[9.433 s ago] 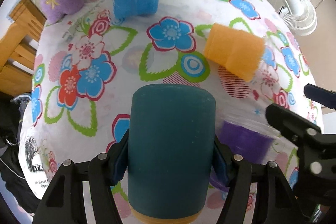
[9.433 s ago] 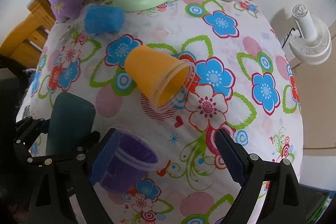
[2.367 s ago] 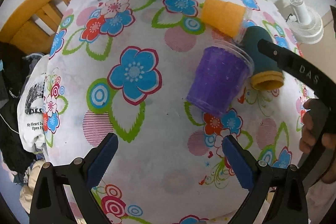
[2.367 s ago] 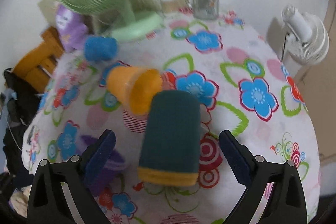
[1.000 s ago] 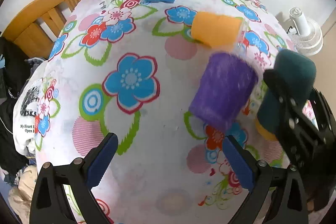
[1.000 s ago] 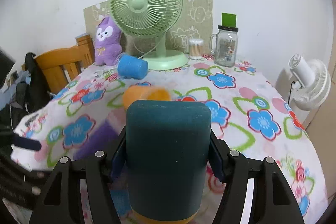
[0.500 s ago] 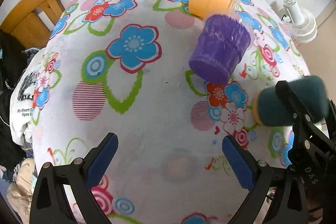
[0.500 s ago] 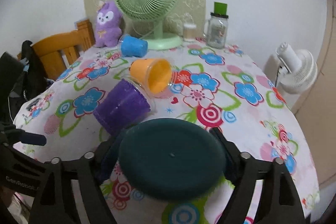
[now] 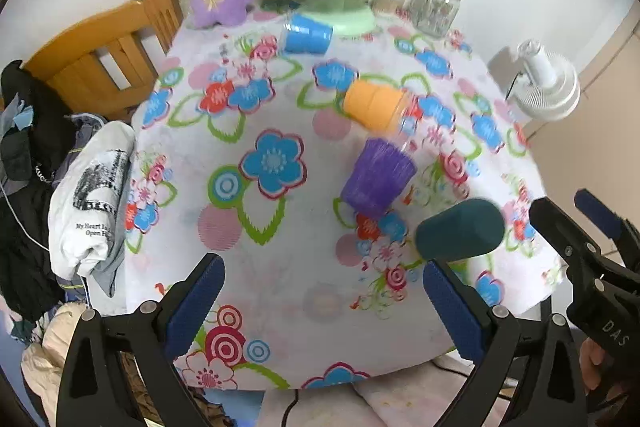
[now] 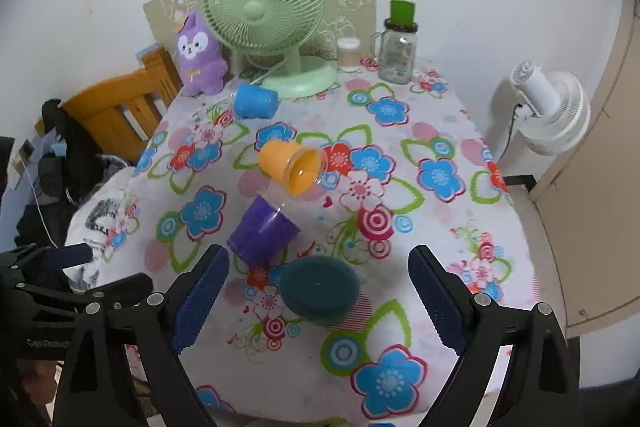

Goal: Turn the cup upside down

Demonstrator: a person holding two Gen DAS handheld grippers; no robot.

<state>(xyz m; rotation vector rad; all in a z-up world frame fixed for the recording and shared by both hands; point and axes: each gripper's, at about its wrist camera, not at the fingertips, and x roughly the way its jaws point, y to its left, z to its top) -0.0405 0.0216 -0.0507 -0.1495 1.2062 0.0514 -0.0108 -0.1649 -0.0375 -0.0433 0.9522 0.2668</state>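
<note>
A dark teal cup (image 10: 319, 289) stands upside down on the flowered tablecloth near the front edge, its closed bottom facing up; it also shows in the left wrist view (image 9: 460, 230). My right gripper (image 10: 320, 301) is open and empty, raised above and behind the cup, its jaws wide to either side of it. My left gripper (image 9: 320, 303) is open and empty, above the table's front left edge. A purple cup (image 10: 262, 230) lies on its side just behind the teal cup.
An orange cup (image 10: 291, 167) and a blue cup (image 10: 254, 101) lie on their sides farther back. A green fan (image 10: 276, 23), a purple plush (image 10: 199, 55), a glass jar (image 10: 396, 45) and a small container (image 10: 349, 54) stand at the back. A wooden chair (image 10: 120, 107) is at left, a white fan (image 10: 548, 111) at right.
My right gripper has let go of the teal cup, which now stands bottom up on the table, and has opened and pulled back. My left gripper has risen and drawn back.
</note>
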